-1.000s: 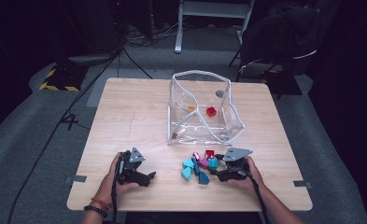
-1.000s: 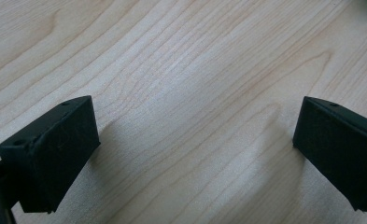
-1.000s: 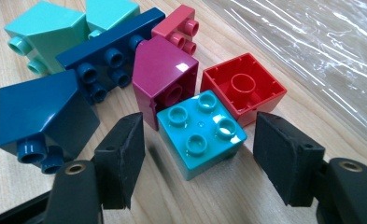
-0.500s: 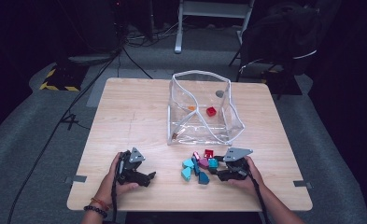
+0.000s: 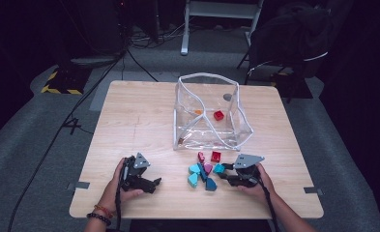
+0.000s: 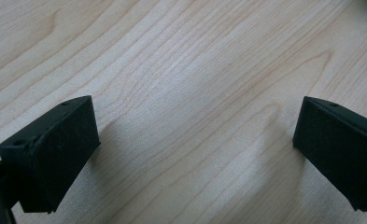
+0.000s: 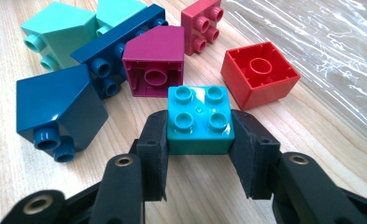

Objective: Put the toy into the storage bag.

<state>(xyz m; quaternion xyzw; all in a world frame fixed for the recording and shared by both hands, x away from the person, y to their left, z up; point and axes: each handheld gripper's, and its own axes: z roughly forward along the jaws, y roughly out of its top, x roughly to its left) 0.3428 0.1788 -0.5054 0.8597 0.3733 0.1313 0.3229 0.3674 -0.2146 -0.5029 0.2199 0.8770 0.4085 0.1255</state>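
A teal block [image 7: 200,120] was held between the jaws of the right gripper [image 7: 200,149], which had just been closing on it, and both pads were pressed on its sides. The block was set on the wooden surface [image 5: 139,121], just beside a pile of blue, pink and red blocks [image 5: 203,169], near a clear plastic bag [image 5: 209,113]. The left gripper [image 6: 195,140] was kept wide open over bare wood, and nothing was held in it.
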